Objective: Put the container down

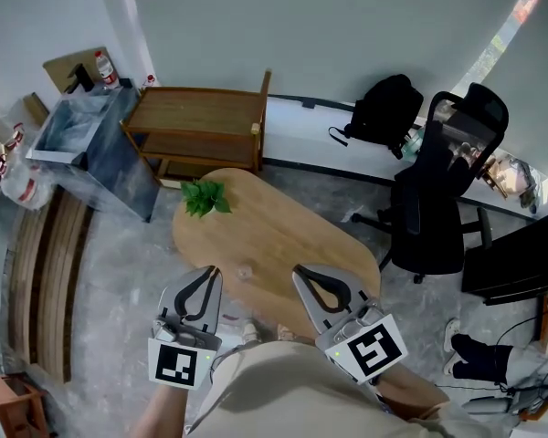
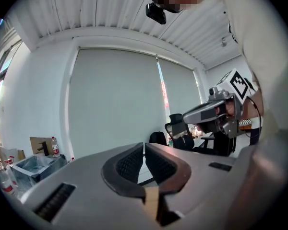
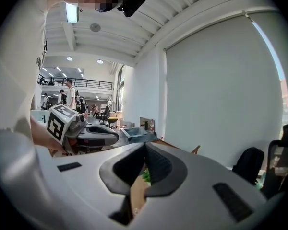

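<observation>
Left gripper [image 1: 207, 273] and right gripper [image 1: 300, 271] over the near edge of the oval wooden surface [image 1: 292, 231], left fingers [image 2: 128, 163] pressed together on nothing, right fingers [image 3: 159, 166] likewise, leafy green sprig [image 1: 204, 197] at the far left edge

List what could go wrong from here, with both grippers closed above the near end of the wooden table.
1. A small, pale item lies on the table between the left gripper and the right gripper. It is hard to see and could get knocked.
2. Both grippers are shut and empty, so no container is held; the put-down step may be mislabelled.
</observation>
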`<move>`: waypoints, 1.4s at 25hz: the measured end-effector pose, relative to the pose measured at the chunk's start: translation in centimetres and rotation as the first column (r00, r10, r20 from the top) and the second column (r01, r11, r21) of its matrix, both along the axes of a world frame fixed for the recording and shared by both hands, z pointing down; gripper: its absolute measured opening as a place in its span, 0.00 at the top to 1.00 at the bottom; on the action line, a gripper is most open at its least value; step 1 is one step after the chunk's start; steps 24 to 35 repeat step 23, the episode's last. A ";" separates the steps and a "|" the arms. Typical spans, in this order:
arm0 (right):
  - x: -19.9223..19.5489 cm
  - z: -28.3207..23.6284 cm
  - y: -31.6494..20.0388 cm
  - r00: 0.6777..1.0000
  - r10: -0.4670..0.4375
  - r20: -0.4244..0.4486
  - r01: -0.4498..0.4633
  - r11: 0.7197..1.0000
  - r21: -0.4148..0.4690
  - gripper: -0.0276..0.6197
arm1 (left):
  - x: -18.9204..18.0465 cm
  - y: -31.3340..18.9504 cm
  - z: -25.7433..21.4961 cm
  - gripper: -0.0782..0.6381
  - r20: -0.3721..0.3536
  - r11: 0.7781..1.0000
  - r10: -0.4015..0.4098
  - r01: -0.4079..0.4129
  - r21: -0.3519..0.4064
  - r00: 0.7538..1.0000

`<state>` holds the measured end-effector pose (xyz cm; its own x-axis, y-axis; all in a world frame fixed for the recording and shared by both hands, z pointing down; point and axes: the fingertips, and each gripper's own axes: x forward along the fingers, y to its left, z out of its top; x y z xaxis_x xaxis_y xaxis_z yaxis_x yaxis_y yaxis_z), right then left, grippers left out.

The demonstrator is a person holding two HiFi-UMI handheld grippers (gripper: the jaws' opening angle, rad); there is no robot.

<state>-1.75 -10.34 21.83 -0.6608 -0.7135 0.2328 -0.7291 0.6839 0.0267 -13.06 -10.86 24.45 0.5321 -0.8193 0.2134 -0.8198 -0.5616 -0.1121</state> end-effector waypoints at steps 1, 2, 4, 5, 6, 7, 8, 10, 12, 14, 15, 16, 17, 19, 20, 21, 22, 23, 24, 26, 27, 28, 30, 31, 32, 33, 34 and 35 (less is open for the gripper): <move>0.1 -0.1 0.0 1.000 0.001 0.005 -0.001 1.000 0.000 0.96 | 0.2 0.1 -0.1 0.87 0.001 1.000 0.003 -0.003 0.000 1.000; 0.1 -0.2 0.0 1.000 0.002 0.008 -0.002 1.000 0.002 0.96 | 0.5 0.1 -0.2 0.87 0.002 1.000 0.005 -0.005 0.003 1.000; 0.2 -0.3 0.0 1.000 -0.001 0.011 0.001 1.000 0.008 0.96 | 0.8 0.1 -0.5 0.87 0.005 1.000 0.008 -0.008 0.011 1.000; 0.2 -0.4 0.0 1.000 -0.005 0.013 0.004 1.000 0.010 0.96 | 0.9 0.1 -0.7 0.87 0.005 1.000 0.007 -0.007 0.013 1.000; 0.2 -0.5 0.0 1.000 -0.009 0.015 0.009 1.000 0.010 0.96 | 0.9 0.1 -0.9 0.87 0.007 1.000 0.007 -0.007 0.016 1.000; 0.1 -0.5 0.0 1.000 -0.014 0.019 0.014 1.000 0.010 0.96 | 1.0 0.1 -1.0 0.87 0.010 1.000 0.007 -0.007 0.018 1.000; 0.0 -0.5 0.1 1.000 -0.018 0.023 0.017 1.000 0.010 0.96 | 1.1 0.1 -1.0 0.87 0.015 1.000 0.007 -0.008 0.021 1.000; -0.1 -0.6 0.1 0.999 -0.021 0.034 0.021 1.000 0.013 0.96 | 1.3 0.0 -1.2 0.87 0.023 1.000 0.009 -0.010 0.025 1.000; -0.1 -0.5 0.2 0.999 -0.021 0.043 0.021 1.000 0.009 0.96 | 1.5 0.0 -1.5 0.87 0.025 0.999 0.008 -0.009 0.032 1.000; 0.1 -0.2 0.4 0.999 -0.028 0.034 0.028 1.000 0.005 0.96 | 1.6 0.0 -1.6 0.87 0.028 0.999 0.006 -0.007 0.037 1.000; 0.2 -0.1 0.5 0.999 -0.032 0.029 0.032 0.999 0.008 0.96 | 1.6 0.0 -1.7 0.87 0.030 0.999 0.003 -0.004 0.038 1.000; 0.2 -0.1 0.5 0.999 -0.034 0.028 0.034 0.999 0.009 0.96 | 1.6 0.0 -1.7 0.87 0.032 0.999 0.001 -0.002 0.038 0.999; 0.3 -0.1 0.5 0.999 -0.035 0.026 0.034 0.999 0.007 0.96 | 1.7 -0.1 -1.8 0.87 0.034 0.999 -0.001 0.000 0.039 0.999; 0.6 -0.3 0.4 0.999 -0.034 0.024 0.034 0.999 0.010 0.96 | 1.9 -0.1 -1.9 0.87 0.043 0.999 0.000 -0.002 0.041 0.999; 0.7 -0.5 0.4 0.999 -0.032 0.031 0.031 0.999 0.015 0.96 | 2.0 0.0 -2.0 0.87 0.045 0.999 0.001 -0.002 0.041 0.999; 0.8 -0.7 0.3 0.999 -0.029 0.035 0.028 0.999 0.020 0.96 | 2.2 0.0 -2.0 0.87 0.046 0.999 0.001 -0.002 0.041 0.999; 0.9 -0.8 0.3 0.999 -0.026 0.039 0.025 0.999 0.025 0.96 | 2.3 0.0 -2.1 0.87 0.044 0.999 0.000 -0.002 0.040 0.999; 1.1 -1.0 0.3 0.999 -0.023 0.043 0.022 0.999 0.030 0.96 | 2.4 0.1 -2.1 0.87 0.042 0.999 -0.001 -0.001 0.040 0.999; 1.1 -1.0 0.3 0.999 -0.023 0.043 0.022 0.999 0.030 0.96 | 2.4 0.1 -2.1 0.87 0.042 0.999 -0.001 -0.001 0.040 0.999; 1.1 -1.0 0.3 0.999 -0.023 0.043 0.022 0.999 0.030 0.96 | 2.4 0.1 -2.1 0.87 0.042 0.999 -0.001 -0.001 0.040 0.999; 1.1 -1.0 0.3 0.999 -0.023 0.043 0.022 0.999 0.030 0.96 | 2.4 0.1 -2.1 0.87 0.042 0.999 -0.001 -0.001 0.040 0.999; 1.1 -1.0 0.3 0.999 -0.023 0.043 0.022 0.999 0.030 0.96 | 2.4 0.1 -2.1 0.87 0.042 0.999 -0.001 -0.001 0.040 0.999; 1.1 -1.0 0.3 0.999 -0.023 0.043 0.022 0.999 0.030 0.96 | 2.4 0.1 -2.1 0.87 0.042 0.999 -0.001 -0.001 0.040 0.999; 1.1 -1.0 0.3 0.999 -0.023 0.043 0.022 0.999 0.030 0.96 | 2.4 0.1 -2.1 0.87 0.042 0.999 -0.001 -0.001 0.040 0.999; 1.1 -1.0 0.3 0.999 -0.023 0.043 0.022 0.999 0.030 0.96 | 2.4 0.1 -2.1 0.87 0.042 0.999 -0.001 -0.001 0.040 0.999; 1.1 -1.0 0.3 0.999 -0.023 0.043 0.022 0.999 0.030 0.96 | 2.4 0.1 -2.1 0.87 0.042 0.999 -0.001 -0.001 0.040 0.999; 1.1 -1.0 0.3 0.999 -0.023 0.043 0.022 0.999 0.030 0.96 | 2.4 0.1 -2.1 0.87 0.042 0.999 -0.001 -0.001 0.040 0.999; 1.1 -1.0 0.3 0.999 -0.023 0.043 0.022 0.999 0.030 0.96 | 2.4 0.1 -2.1 0.87 0.042 0.999 -0.001 -0.001 0.040 0.999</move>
